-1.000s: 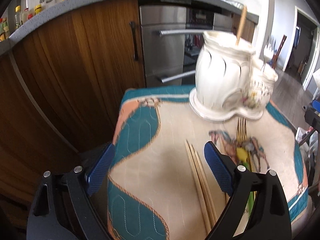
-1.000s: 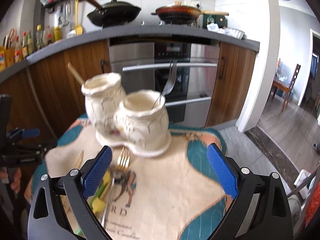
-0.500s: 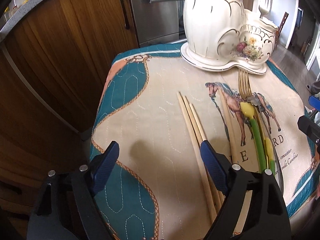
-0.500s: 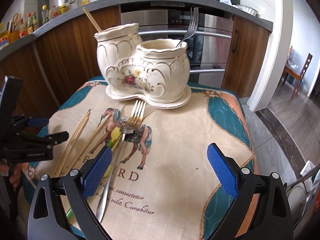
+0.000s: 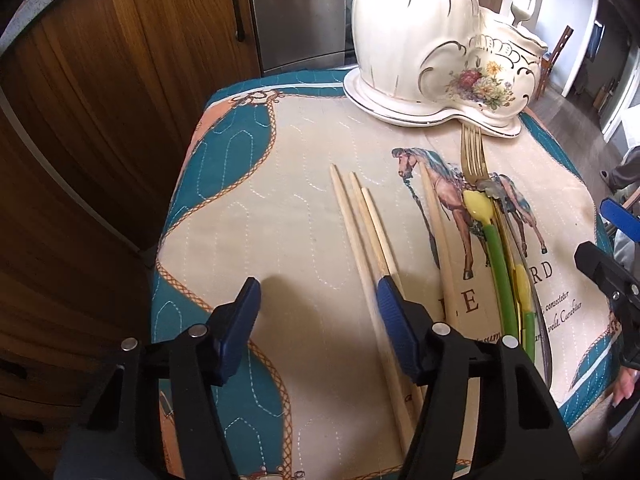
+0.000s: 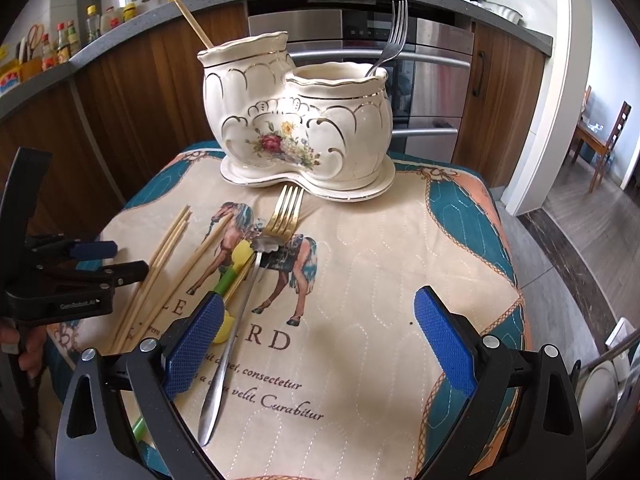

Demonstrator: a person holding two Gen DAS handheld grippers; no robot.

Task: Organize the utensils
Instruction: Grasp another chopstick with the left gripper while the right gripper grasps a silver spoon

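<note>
a: where do the utensils lie?
b: all in front of the cream ceramic holder [image 6: 296, 128], on the quilted horse-print cloth [image 6: 384, 248] that covers the table. a gold fork [image 6: 285, 216] points its tines at the holder's base, just short of it. beside it lie a silver utensil [image 6: 228, 344], its head under the fork's, and yellow-and-green plastic pieces [image 5: 494, 240].
a: and the chopsticks?
b: a bundle of wooden chopsticks [image 5: 364, 224] lies on the side of the fork away from the silver piece, with one loose chopstick [image 5: 436, 224] between bundle and fork. inside the holder stand a silver fork [image 6: 394, 36] in the lower cup and a single stick [image 6: 194, 24] in the taller one.
a: the grippers?
b: the left gripper [image 5: 318, 312] is spread wide and holds nothing; one pad sits right over the bundle. the right gripper [image 6: 320, 332] is also wide and carries nothing, one pad over the plastic pieces.
</note>
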